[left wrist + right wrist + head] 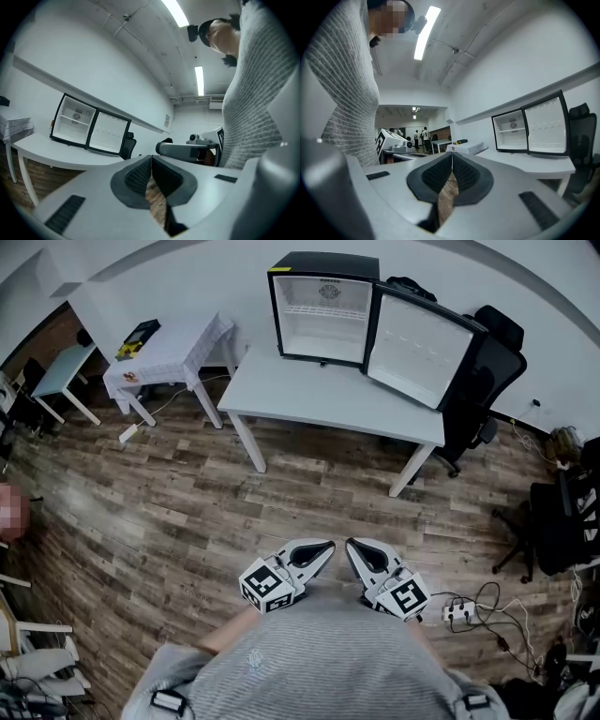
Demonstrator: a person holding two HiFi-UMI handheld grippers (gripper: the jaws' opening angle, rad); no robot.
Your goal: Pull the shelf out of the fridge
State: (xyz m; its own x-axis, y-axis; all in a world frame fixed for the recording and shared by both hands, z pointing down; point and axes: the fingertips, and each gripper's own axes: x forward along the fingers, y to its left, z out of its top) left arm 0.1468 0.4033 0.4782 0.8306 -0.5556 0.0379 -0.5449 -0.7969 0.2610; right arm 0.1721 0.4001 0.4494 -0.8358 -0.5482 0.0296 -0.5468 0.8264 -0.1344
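A small black fridge (323, 306) stands on the white table (309, 395) across the room, its door (422, 348) swung open to the right. One white wire shelf (322, 310) sits inside, in the upper half. The fridge (74, 124) with its shelf (75, 119) also shows far off in the left gripper view, and the fridge (510, 131) in the right gripper view. Both grippers are held close to the person's belly, far from the fridge. My left gripper (327, 547) (151, 160) is shut and empty. My right gripper (352, 546) (452, 158) is shut and empty too.
A black office chair (487, 371) stands right of the table. A cloth-covered side table (169, 352) stands at the left. A power strip (457, 611) with cables lies on the wooden floor at the right, near a black stand (553, 521).
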